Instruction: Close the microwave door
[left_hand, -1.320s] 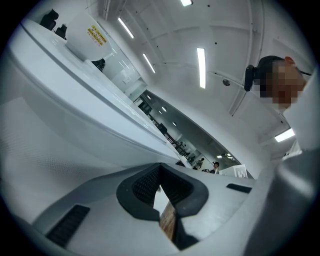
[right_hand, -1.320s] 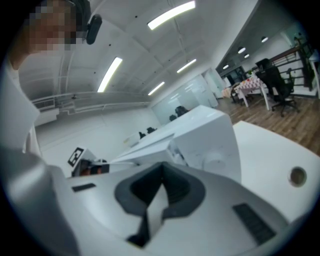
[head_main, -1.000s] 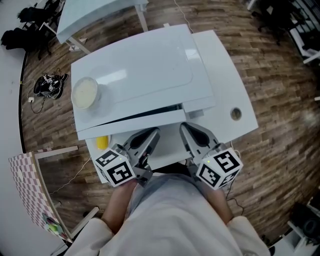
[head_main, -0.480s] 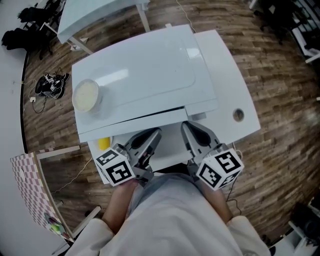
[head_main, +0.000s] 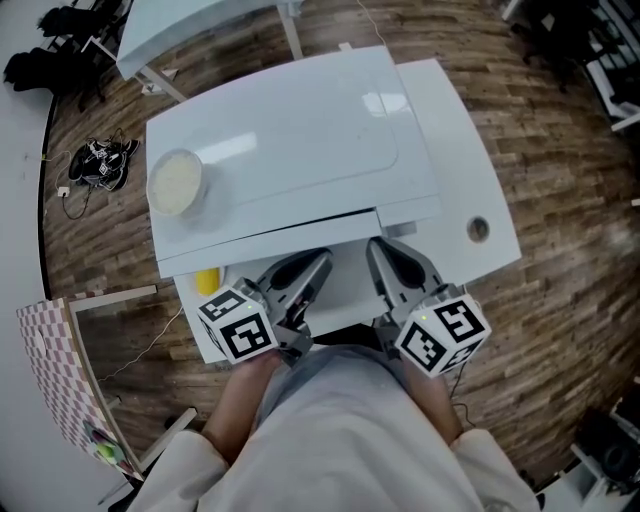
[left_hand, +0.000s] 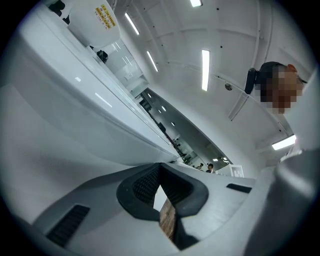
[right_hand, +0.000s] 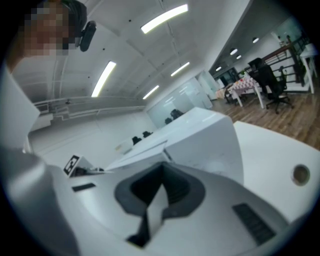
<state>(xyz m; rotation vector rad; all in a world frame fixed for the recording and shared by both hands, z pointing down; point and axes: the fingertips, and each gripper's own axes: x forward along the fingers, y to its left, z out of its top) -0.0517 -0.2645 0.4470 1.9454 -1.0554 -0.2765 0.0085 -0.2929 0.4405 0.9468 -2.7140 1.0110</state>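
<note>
Your left gripper (head_main: 312, 268) and right gripper (head_main: 386, 262) sit side by side close to your body. Both sets of jaws are closed on nothing, tips pointing at the microwave (head_main: 290, 150). The microwave door (head_main: 270, 245) lies straight ahead of both jaws, just beyond the tips, with a thin dark seam between it and the body. A pale bowl (head_main: 176, 182) rests on the microwave's top, ahead and left of the left jaws. A yellow object (head_main: 205, 282) shows just left of them. The white counter (head_main: 470, 190) extends to the right of the right jaws.
</note>
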